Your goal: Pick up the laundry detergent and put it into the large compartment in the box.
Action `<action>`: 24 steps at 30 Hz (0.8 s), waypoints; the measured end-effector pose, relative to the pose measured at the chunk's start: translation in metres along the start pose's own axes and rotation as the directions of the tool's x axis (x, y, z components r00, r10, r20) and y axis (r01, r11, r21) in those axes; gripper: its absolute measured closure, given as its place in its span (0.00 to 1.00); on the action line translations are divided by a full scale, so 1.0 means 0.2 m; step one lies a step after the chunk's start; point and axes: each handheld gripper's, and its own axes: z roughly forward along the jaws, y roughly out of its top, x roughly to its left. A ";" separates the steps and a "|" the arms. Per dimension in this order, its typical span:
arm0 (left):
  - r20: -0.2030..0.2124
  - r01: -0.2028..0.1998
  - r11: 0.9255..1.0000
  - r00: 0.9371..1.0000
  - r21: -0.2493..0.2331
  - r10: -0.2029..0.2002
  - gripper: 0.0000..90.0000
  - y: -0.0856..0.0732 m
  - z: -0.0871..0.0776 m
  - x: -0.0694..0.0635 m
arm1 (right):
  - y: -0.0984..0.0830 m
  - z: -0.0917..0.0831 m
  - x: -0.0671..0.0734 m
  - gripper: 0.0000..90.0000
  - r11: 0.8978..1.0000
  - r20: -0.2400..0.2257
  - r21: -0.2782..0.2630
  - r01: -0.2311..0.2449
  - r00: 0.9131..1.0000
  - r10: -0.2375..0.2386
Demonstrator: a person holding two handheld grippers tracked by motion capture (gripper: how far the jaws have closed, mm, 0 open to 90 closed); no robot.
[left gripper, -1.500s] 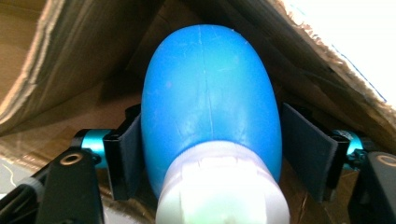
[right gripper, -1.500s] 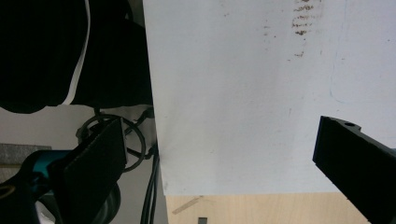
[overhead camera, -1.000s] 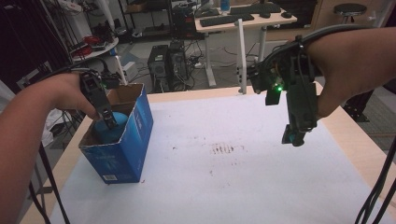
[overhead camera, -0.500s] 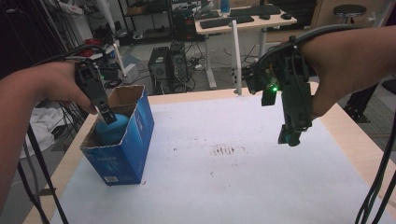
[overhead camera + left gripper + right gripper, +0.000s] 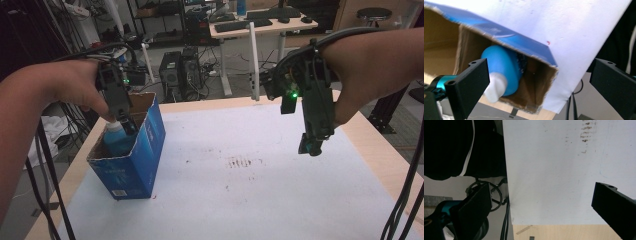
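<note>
An open-topped blue cardboard box (image 5: 142,150) stands at the left of the white table cover. Inside it a blue bottle (image 5: 114,139) with a white cap leans cap-up. My left gripper (image 5: 126,122) hangs just over the box's mouth. Its jaws have just been opening and now stand wide apart, open, with no pad on the bottle. From the left gripper view the bottle (image 5: 505,66) lies in the box (image 5: 509,40) beyond my left gripper (image 5: 539,68). My right gripper (image 5: 312,147) hovers open above the table's right side, and my right gripper (image 5: 541,193) has nothing between its jaws.
A white sheet (image 5: 260,200) covers the wooden table (image 5: 372,142) and carries a brownish smudge (image 5: 243,161) near its middle. Cables (image 5: 405,200) trail off both grippers. Desks and computer towers (image 5: 182,75) stand beyond the far edge.
My left gripper let go of the blue bottle, opened, and rose out of the box; the bottle stays inside. The right gripper has held still.
</note>
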 end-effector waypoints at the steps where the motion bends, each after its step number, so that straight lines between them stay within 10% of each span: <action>1: 0.005 -0.021 1.000 1.000 0.001 0.021 0.03 0.02 0.00 -0.01 | 0.00 0.00 0.00 0.02 1.000 -0.003 0.007 -0.016 1.000 0.016; 24: 0.046 -0.184 0.983 0.982 0.020 0.183 0.03 0.26 0.18 -0.17 | -0.01 -0.01 -0.04 0.02 1.000 0.006 0.007 -0.024 1.000 0.024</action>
